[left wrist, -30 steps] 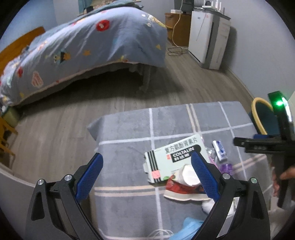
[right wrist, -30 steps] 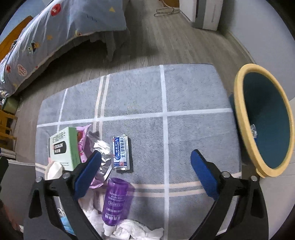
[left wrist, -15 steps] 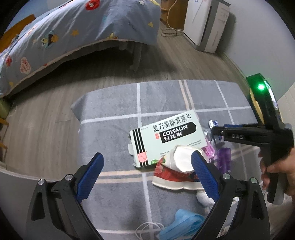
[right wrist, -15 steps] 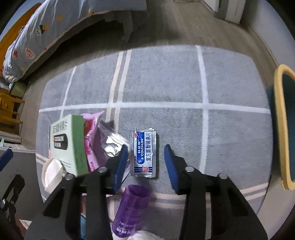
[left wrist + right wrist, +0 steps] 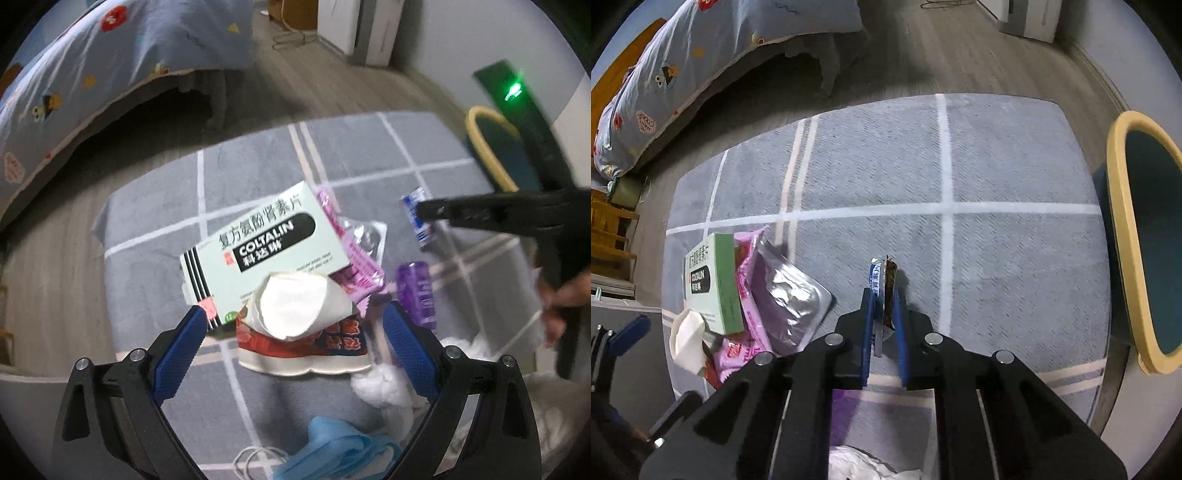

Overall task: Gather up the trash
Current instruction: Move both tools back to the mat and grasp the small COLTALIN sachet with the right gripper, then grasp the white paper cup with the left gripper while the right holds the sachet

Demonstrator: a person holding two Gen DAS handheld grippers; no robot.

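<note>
On the grey checked rug point(image 5: 997, 155) lies a pile of trash: a pale green COLTALIN medicine box point(image 5: 258, 243), a crushed white paper cup point(image 5: 291, 306), a red snack wrapper point(image 5: 303, 347), a pink wrapper point(image 5: 360, 258) and a purple bottle point(image 5: 415, 291). My left gripper point(image 5: 293, 312) hangs open just above the cup and box, touching nothing. My right gripper point(image 5: 882, 295) is closing its jaws on a blue-and-white sachet point(image 5: 876, 275), which stands edge-on between the pads. A person's hand point(image 5: 561, 299) holds that gripper.
A teal bin with a yellow rim point(image 5: 1123, 236) stands off the rug's right edge. A blue face mask point(image 5: 340, 454) and white tissue point(image 5: 380, 384) lie at the near edge. A bed point(image 5: 720, 40) with a patterned cover stands beyond the wooden floor.
My right gripper's jaws came together on the sachet, which now stands on edge. My left gripper sank toward the pile, so the box and cup look larger.
</note>
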